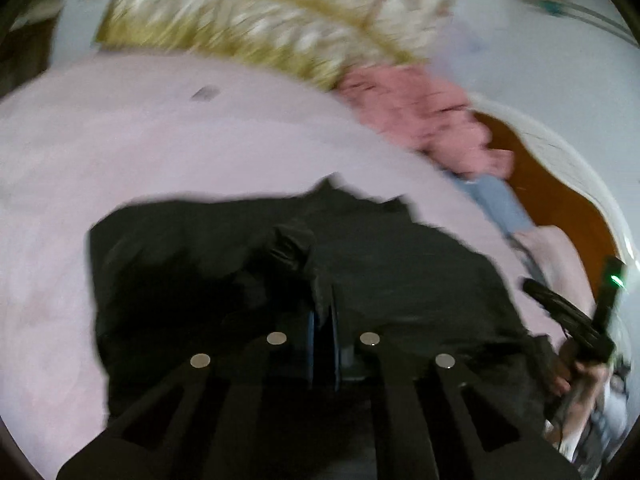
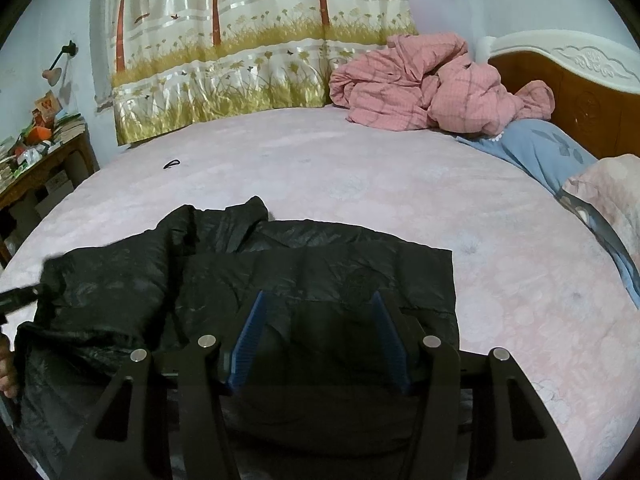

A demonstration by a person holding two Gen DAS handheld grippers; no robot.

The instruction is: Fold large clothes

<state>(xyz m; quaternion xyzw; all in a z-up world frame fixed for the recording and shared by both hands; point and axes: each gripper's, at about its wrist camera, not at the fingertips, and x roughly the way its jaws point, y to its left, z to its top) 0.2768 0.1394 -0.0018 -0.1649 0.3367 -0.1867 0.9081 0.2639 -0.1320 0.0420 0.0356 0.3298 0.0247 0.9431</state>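
Lying spread on the near part of a pale pink bed [image 2: 360, 184], a black padded jacket [image 2: 304, 272] is the garment being handled, its shiny quilted fabric partly doubled over, with a collar-like flap raised at its far left edge. The right gripper [image 2: 318, 320] hangs low over the jacket's near right portion with its blue-padded fingers [image 2: 250, 332] standing well apart; nothing is clamped between them, and whether the tips touch the fabric cannot be told. In the blurred left wrist view, the left gripper [image 1: 324, 312] has its fingers drawn together, with a bunched ridge of the black jacket [image 1: 400, 272] rising right at their tips; the fabric seems pinched there, though the blur and the dark cloth make the contact hard to confirm. At the far right corner of the bed a crumpled pink checked quilt [image 2: 432, 88] is heaped, with a blue pillow [image 2: 536, 152] just beside it against a brown and white headboard [image 2: 580, 80]. A curtain [image 2: 240, 40] printed with trees and yellow grass hangs behind the far edge of the bed, and a cluttered wooden side table [image 2: 44, 160] stands at the far left. A small dark item [image 2: 171, 164], too small to identify, lies on the sheet well beyond the jacket.
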